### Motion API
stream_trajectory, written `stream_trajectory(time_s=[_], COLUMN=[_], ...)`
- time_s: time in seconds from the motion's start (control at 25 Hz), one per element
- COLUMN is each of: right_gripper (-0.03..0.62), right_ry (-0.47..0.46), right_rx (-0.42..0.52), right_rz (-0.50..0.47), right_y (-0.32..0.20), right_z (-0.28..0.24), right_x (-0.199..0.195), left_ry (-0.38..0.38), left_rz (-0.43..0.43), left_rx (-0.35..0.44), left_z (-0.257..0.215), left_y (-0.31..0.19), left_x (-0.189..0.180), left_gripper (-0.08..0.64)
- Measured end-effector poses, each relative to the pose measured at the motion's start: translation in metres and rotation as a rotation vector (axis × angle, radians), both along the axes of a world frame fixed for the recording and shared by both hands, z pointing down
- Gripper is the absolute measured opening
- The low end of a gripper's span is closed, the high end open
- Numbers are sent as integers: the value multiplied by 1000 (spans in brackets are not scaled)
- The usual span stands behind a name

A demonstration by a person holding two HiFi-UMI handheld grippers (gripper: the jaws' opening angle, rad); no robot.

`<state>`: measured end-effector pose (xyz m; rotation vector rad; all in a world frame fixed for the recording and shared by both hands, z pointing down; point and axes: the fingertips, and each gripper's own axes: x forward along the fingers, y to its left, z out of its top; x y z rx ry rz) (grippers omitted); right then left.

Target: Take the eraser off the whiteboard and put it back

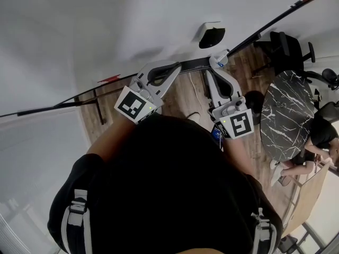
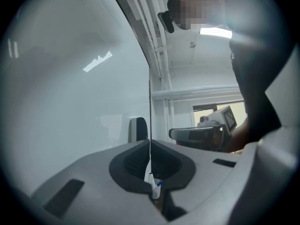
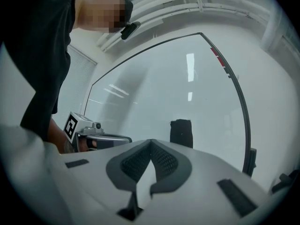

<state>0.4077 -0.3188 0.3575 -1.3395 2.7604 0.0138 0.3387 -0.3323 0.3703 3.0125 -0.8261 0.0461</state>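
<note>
The black eraser (image 1: 212,36) sticks to the whiteboard (image 1: 106,25). In the right gripper view the eraser (image 3: 181,132) stands just beyond and a little right of the jaw tips. My right gripper (image 1: 218,62) (image 3: 151,141) is shut with nothing between its pads and points at the board just below the eraser. My left gripper (image 1: 177,65) (image 2: 150,142) is also shut and empty. It is level with the right one, to its left. In the left gripper view the eraser (image 2: 138,129) shows edge-on just past the tips.
A round black marble table (image 1: 288,115) and a black chair (image 1: 283,46) stand to the right on the wood floor. A seated person (image 1: 318,136) is by the table. A small red object (image 1: 109,79) lies by the board's black frame.
</note>
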Motion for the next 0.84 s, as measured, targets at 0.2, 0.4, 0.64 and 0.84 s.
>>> stream_trajectory(time_s=[0.2,0.4,0.64,0.84], right_gripper=[2,1,2,0], right_ry=[-2,-11,-10,28], right_rx=[2,-2,-16,-34], right_rz=[2,18,35,66], right_y=[3,8,9,10], right_z=[-1,-1,5,9], right_x=[1,5,8,13], left_ry=[-3,-4,-3,-1], left_rz=[4,-3,-15,-19], left_rx=[14,16,7,5], left_z=[-5,-5,-4,-5], left_y=[6,11,15,18], left_x=[3,2,0,0], left_gripper=[6,6,6,6])
